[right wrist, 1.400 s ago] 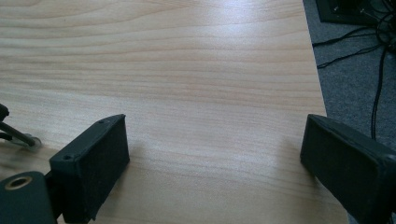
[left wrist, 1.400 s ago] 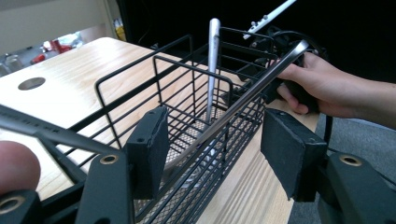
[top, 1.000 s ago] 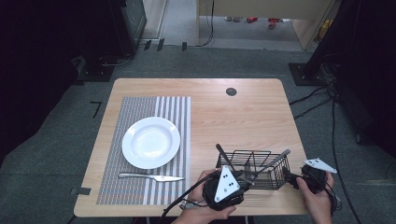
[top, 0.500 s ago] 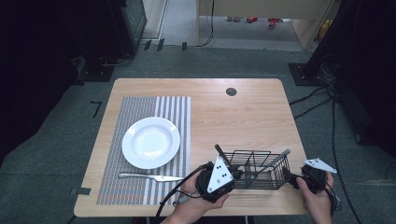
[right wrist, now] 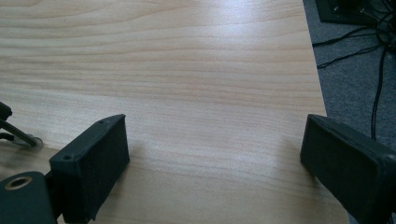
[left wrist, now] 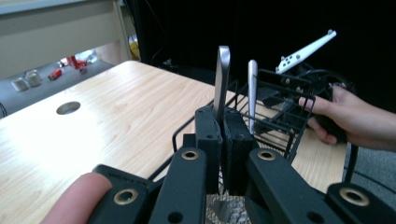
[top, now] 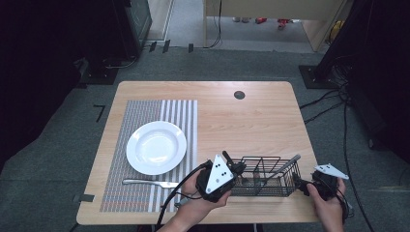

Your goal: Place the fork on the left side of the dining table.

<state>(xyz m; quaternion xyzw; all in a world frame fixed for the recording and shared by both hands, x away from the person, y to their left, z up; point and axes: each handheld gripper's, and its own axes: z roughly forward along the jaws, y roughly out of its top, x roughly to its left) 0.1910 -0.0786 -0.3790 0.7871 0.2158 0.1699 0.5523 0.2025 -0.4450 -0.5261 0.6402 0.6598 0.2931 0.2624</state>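
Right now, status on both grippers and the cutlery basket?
Left gripper shut on a utensil handle in the wire basket. Right gripper open, nothing between its jaws. Second utensil upright beside it, close.

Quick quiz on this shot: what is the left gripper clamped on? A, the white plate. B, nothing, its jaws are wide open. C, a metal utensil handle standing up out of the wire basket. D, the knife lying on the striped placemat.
C: in the left gripper view, the left gripper has its pads shut on the upright metal utensil handle at the wire basket.
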